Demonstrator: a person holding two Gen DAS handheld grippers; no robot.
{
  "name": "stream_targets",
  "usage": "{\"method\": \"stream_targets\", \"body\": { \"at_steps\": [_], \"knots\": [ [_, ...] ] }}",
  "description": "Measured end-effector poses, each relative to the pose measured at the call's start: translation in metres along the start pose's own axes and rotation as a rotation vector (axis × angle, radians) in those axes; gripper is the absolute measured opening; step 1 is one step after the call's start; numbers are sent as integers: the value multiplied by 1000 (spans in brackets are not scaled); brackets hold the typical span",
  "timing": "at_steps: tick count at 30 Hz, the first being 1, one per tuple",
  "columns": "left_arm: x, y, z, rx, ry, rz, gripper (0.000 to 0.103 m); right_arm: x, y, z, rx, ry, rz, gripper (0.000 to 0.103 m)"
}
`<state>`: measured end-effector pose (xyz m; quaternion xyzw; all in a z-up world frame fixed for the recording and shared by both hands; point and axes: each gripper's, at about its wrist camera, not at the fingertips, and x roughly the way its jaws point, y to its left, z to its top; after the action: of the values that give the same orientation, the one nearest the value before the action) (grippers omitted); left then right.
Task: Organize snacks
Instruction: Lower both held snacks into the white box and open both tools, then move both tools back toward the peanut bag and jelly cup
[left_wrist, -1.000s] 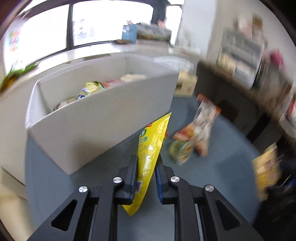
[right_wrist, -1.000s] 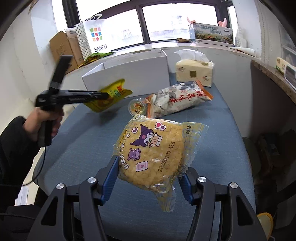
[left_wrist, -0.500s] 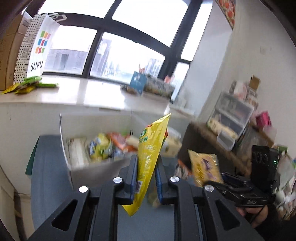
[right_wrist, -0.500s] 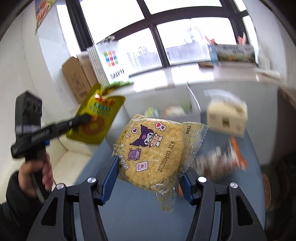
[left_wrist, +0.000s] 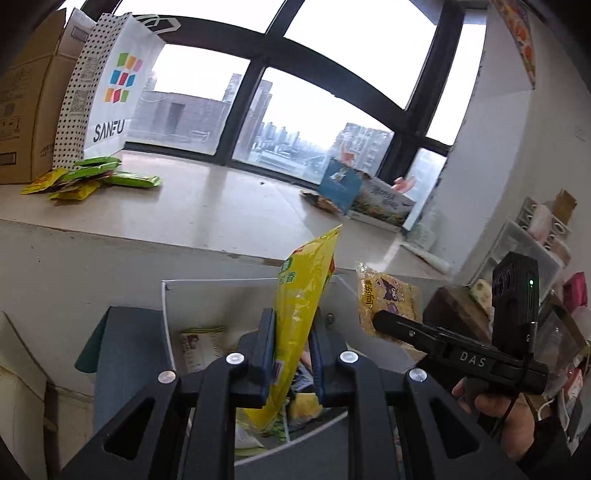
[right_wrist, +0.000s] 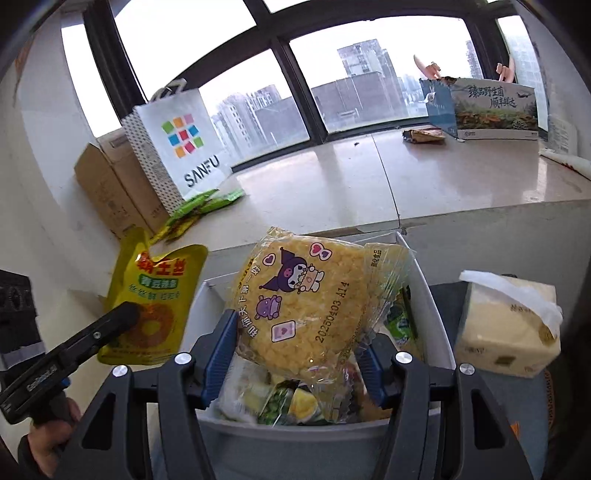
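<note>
Left wrist view: my left tongs (left_wrist: 291, 354) are clamped on the yellow pouch (left_wrist: 299, 295), its long axis standing up and forward between the fingers. The white bin (left_wrist: 221, 284) lies straight ahead and below, already holding snacks, so I judge the drop is downward from here. The right tongs (left_wrist: 384, 319) sit just to the right, also over the bin.

Right wrist view: my right tongs (right_wrist: 295, 350) pinch the corn snack (right_wrist: 306, 299) at its sides, the pack upright, the bin (right_wrist: 436, 332) directly beneath. The pouch (right_wrist: 155, 295) hangs left of the bin's edge, so the right side looks nearer.
</note>
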<state>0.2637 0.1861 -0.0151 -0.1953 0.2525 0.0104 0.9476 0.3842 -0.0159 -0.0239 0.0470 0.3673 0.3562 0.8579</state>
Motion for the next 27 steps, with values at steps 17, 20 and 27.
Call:
{"method": "stream_targets", "body": {
  "at_steps": [17,20,27],
  "knots": [
    [25,-5,-17,42,94,96,103,13,-13,-1,-7,44,6,103],
    [13,-14,-22,57,93,65,103,-2,-4,-8,-37,20,13,103],
    [-40,-50,-42,141,18,45,103,-53,15,-42,-136,-44,58,103]
  ]
}}
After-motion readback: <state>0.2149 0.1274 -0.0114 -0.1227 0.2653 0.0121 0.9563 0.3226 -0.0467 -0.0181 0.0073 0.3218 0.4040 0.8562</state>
